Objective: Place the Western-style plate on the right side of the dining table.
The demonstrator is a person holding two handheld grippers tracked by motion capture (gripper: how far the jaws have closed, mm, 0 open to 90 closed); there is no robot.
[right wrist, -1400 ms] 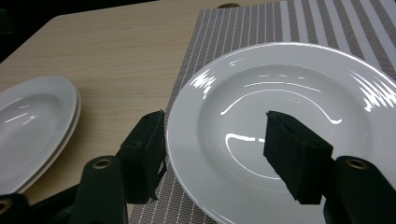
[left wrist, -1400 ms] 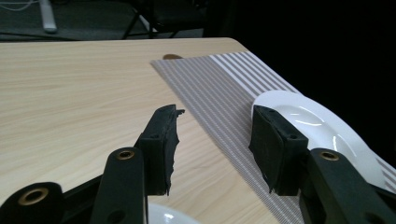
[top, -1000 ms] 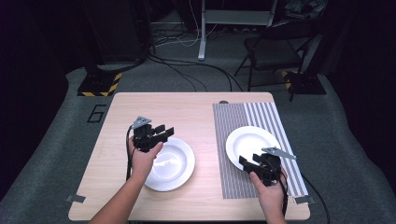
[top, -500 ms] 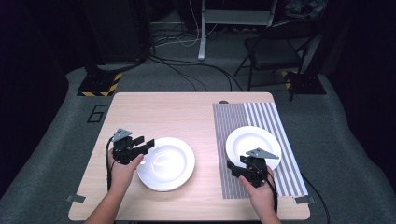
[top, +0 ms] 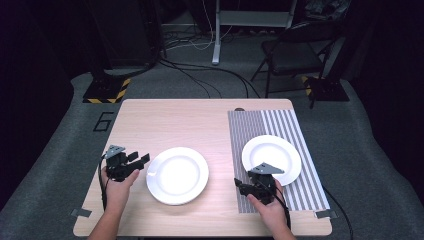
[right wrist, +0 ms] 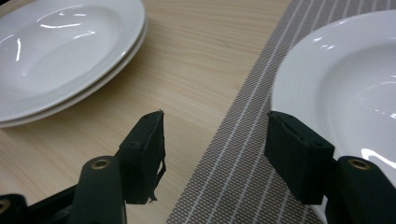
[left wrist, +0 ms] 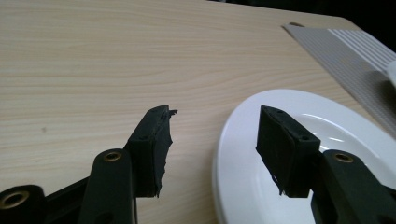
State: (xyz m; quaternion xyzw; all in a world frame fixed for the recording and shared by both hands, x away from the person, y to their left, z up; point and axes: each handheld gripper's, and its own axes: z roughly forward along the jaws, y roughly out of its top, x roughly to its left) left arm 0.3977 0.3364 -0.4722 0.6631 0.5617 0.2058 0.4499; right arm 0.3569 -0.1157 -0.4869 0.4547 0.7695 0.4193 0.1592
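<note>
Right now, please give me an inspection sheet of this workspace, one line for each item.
Surface: wooden table, striped placemat on its right part.
Job's things: stack of two white plates on bare wood; single white plate on the placemat.
Clutter: nothing seen.
Grippers: left gripper open beside the stack; right gripper open at the placemat's edge.
Cables: black cords on the floor.
Surroundings: folding chair, dark room.

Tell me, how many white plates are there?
3. Two are stacked on the bare wood, by the left gripper. One sits on the striped mat, by the right gripper. The stack could hide more.
</note>
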